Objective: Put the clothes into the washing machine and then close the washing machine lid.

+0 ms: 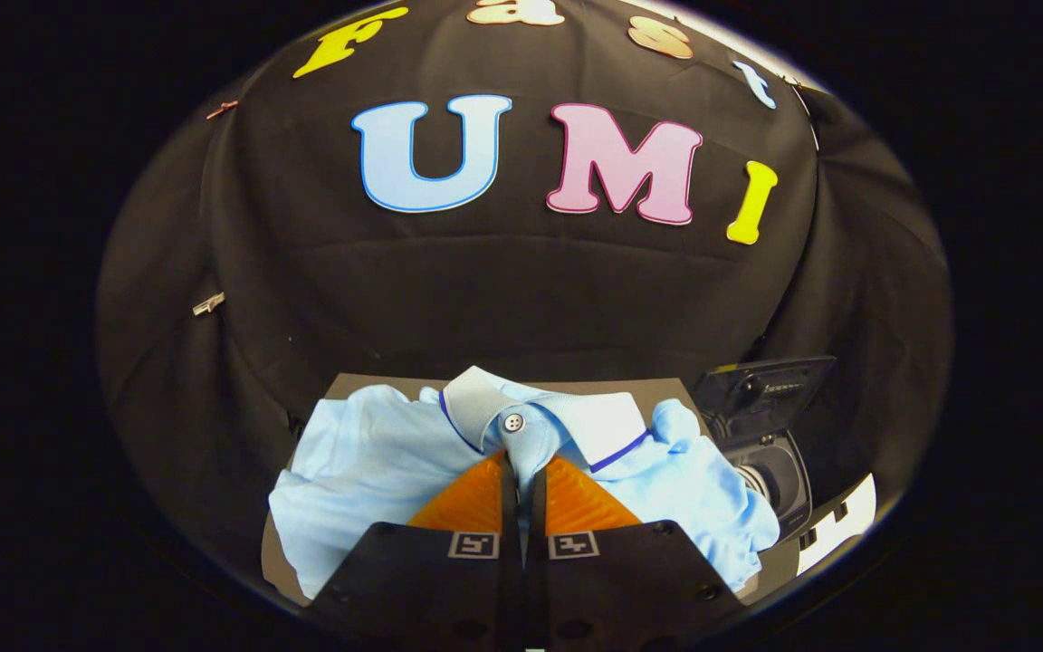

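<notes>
Fingers: the gripper has its two fingers drawn close together, clamped on a fold of the shirt just below the collar button; a thin strip of cloth shows in the narrow gap between them.
Shirt: a light blue polo shirt lies crumpled on the board, spreading out to both sides of the fingers and partly under them.
Collar: the collar, paler with a dark blue stripe along its edge, sits just ahead of the fingertips, opened to both sides.
Button: a small grey button is fastened at the collar's base, directly beyond the fingertips.
Board: a flat grey-brown board carries the shirt; the shirt covers most of it, leaving the far left corner and a strip along the near left edge bare.
Washer: a small dark washer stands off the board's right edge, touching or just beside the shirt's right sleeve; its drum opening faces up.
Lid: the lid is raised, tilted back behind the opening.
In the way: the shirt's right sleeve bunches up between the fingers and the washer.
Wall: black cloth hangs behind the board's far edge.
</notes>
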